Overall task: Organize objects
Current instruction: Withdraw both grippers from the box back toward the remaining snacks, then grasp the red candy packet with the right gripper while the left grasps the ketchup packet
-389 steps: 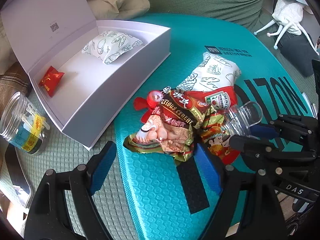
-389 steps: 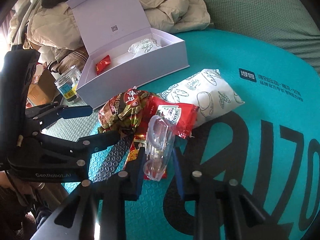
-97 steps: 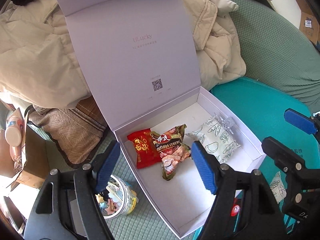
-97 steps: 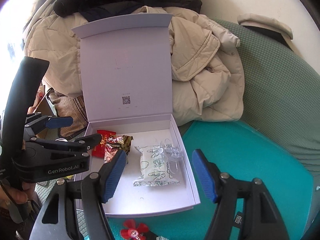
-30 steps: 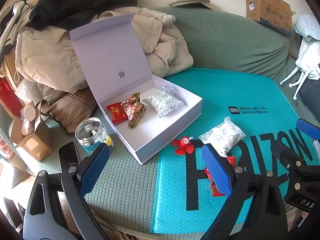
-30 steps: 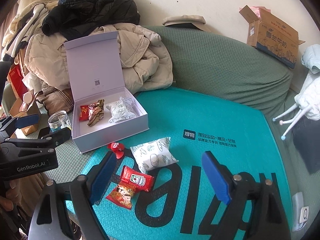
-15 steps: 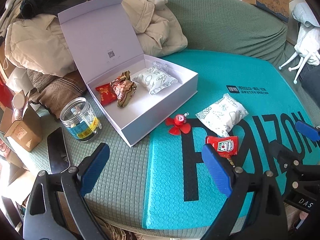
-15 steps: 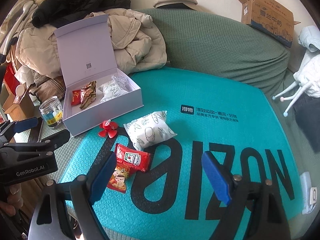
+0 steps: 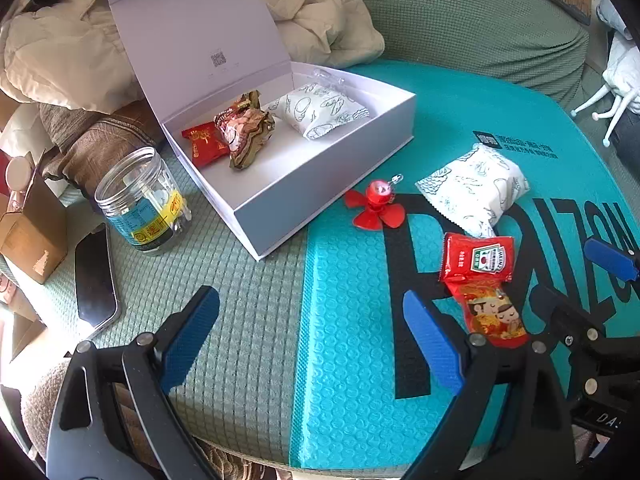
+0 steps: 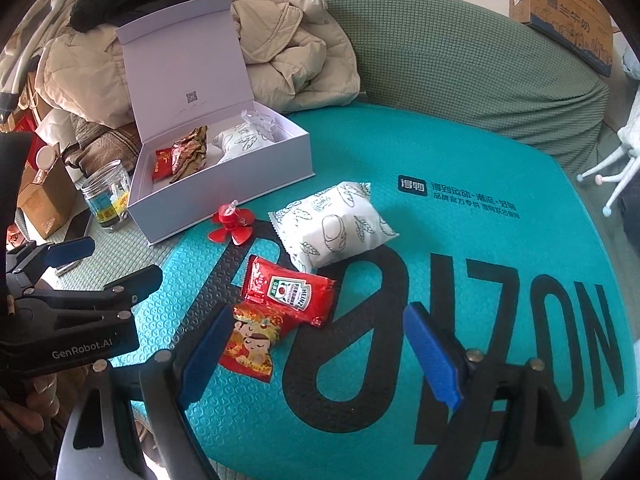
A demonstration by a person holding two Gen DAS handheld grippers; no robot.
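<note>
An open white box point(image 9: 332, 188) point(image 10: 240, 194) holds a small red packet point(image 9: 202, 142), a brown snack bag point(image 9: 246, 132), a white patterned pouch point(image 9: 320, 110) and a clear plastic piece point(image 10: 260, 120). On the teal mat point(image 9: 360, 320) lie a red toy fan point(image 9: 376, 208) point(image 10: 232, 226), another white pouch point(image 9: 476, 188) point(image 10: 334, 226), a ketchup sachet point(image 9: 476, 258) point(image 10: 288, 290) and a red cartoon packet point(image 9: 494, 314) point(image 10: 252, 342). My left gripper point(image 9: 312, 336) is open above the mat's left edge. My right gripper point(image 10: 312, 354) is open, the cartoon packet just beyond its left finger.
A clear jar point(image 9: 140, 200) and a dark phone point(image 9: 94, 276) lie left of the box on the green cover point(image 9: 224, 272). Coats point(image 10: 288, 48) pile behind the box. A cardboard box point(image 10: 560, 8) sits on the sofa back. A hand point(image 10: 24, 404) holds the left gripper.
Both grippers have come down and tilted toward the mat; the box and loose packets now look larger and closer. Nothing was picked up or moved.
</note>
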